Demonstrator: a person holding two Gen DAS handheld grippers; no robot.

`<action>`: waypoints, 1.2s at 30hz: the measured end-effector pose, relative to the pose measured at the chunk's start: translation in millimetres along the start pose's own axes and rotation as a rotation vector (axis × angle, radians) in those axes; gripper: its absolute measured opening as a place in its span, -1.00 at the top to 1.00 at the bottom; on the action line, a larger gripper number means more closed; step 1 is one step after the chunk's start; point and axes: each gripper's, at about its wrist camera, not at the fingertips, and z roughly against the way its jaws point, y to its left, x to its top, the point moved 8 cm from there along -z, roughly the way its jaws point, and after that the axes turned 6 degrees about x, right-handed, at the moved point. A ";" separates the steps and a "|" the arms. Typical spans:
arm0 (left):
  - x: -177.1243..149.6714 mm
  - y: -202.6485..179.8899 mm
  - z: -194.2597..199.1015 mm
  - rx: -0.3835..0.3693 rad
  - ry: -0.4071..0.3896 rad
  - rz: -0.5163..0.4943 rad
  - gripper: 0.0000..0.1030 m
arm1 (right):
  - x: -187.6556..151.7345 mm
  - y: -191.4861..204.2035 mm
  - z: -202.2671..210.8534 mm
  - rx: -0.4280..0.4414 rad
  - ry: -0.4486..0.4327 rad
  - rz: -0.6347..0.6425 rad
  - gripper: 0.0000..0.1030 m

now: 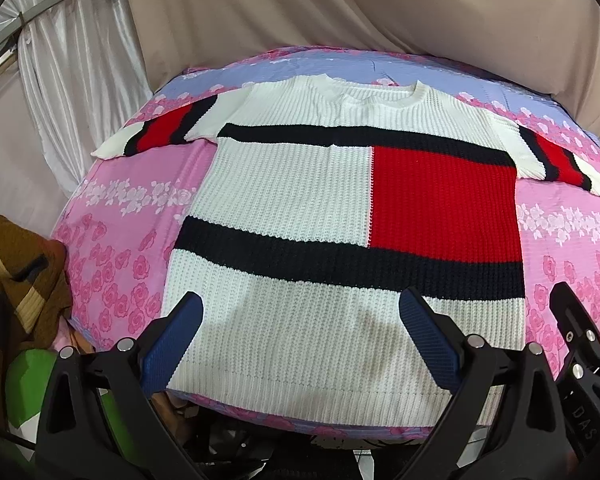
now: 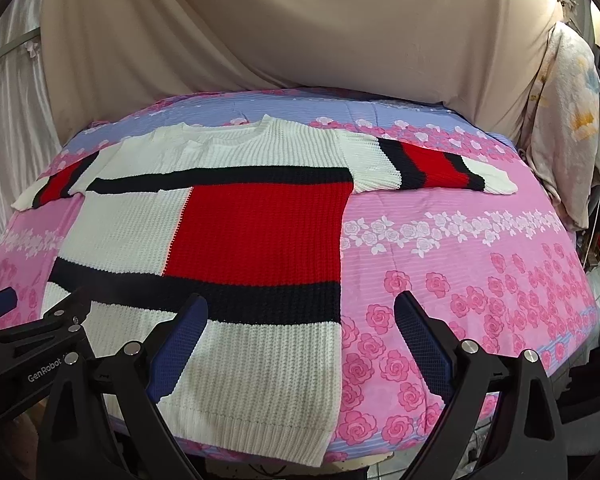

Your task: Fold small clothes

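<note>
On the pink floral sheet (image 1: 132, 280) lies the knit sweater (image 1: 300, 208), spread flat and face up, collar at the far side, both striped sleeves stretched outward and hem at the near edge. Above the sweater's hem hangs the left gripper (image 1: 300, 332), its blue-padded jaws set wide apart and holding nothing. Over the sweater's right hem corner hangs the right gripper (image 2: 300, 332), jaws likewise wide apart and empty, one finger above the knit, the other above bare sheet. Behind the sweater hangs a beige drape (image 2: 300, 40).
</note>
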 end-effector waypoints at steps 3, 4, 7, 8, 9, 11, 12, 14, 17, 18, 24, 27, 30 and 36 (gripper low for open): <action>-0.3 -0.1 -0.2 0.004 0.000 -0.001 -0.87 | 0.7 0.1 -0.1 0.000 0.001 -0.001 -0.80; -0.5 0.3 -0.3 0.005 0.000 -0.001 -0.87 | 0.6 0.2 -0.1 0.000 0.003 -0.001 -0.80; -0.7 0.2 -0.3 0.007 -0.001 -0.001 -0.87 | 0.6 -0.5 -0.4 0.000 0.002 -0.002 -0.80; -1.0 0.0 -0.6 0.006 0.000 -0.002 -0.87 | 0.5 -0.6 -0.5 0.000 0.003 -0.003 -0.80; -1.4 -0.4 -0.8 0.009 0.001 -0.003 -0.87 | 0.2 -0.1 -0.2 0.001 0.003 -0.003 -0.80; -1.4 -0.8 -1.2 0.006 0.001 -0.004 -0.87 | 0.3 -0.5 -0.3 0.000 0.001 -0.003 -0.80; -1.6 -1.0 -1.2 0.007 0.000 -0.005 -0.87 | 0.2 -0.4 -0.4 0.000 0.001 -0.003 -0.80; -1.5 0.0 -1.1 0.004 0.001 -0.005 -0.87 | 0.6 -1.5 -0.9 0.001 0.003 -0.001 -0.80; -1.5 -0.4 -1.0 0.006 0.002 -0.003 -0.87 | 0.6 -1.2 -1.1 0.001 0.003 -0.001 -0.80; -2.0 -0.5 -1.2 0.006 0.003 -0.004 -0.87 | 0.5 -1.2 -1.2 0.001 0.004 -0.001 -0.80; -2.4 -0.4 -1.6 0.005 0.002 -0.006 -0.87 | 0.2 -1.2 -1.6 0.003 0.005 0.000 -0.80; -2.5 -0.2 -1.9 0.006 0.003 -0.006 -0.87 | -0.5 0.3 -1.4 0.003 0.005 0.000 -0.80; -2.6 -0.4 -2.4 0.007 0.004 -0.007 -0.87 | 0.0 -0.9 -2.1 0.003 0.006 0.000 -0.80; -4.3 -0.3 -3.7 0.006 0.005 -0.010 -0.87 | 0.1 -1.0 -2.8 0.003 0.008 -0.001 -0.80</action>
